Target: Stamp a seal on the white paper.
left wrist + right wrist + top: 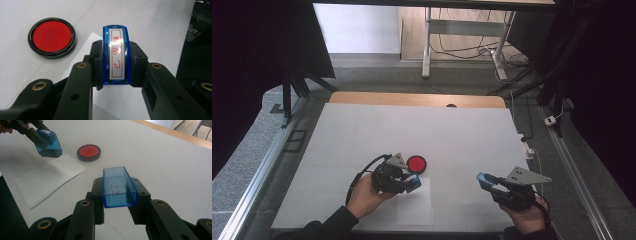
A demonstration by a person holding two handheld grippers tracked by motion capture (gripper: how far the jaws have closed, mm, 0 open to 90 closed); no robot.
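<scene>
Probably a lab or recording workspace: a white-topped table (362, 130) ringed by black curtains (257, 60), tripod legs (294, 92), aluminium rails (259, 167), and loose cables (472, 50) beneath a desk frame (428, 40).

White-topped counter (362, 130) with a wooden far edge (417, 99). Grey speckled floor (242, 165) around it; aluminium rails (254, 175) run along both sides. Black curtains (257, 55) hang left and right. Beyond, a white-legged desk (427, 45) stands over loose cables (462, 50) on a lighter floor. Lighting even, dim at edges.
</scene>
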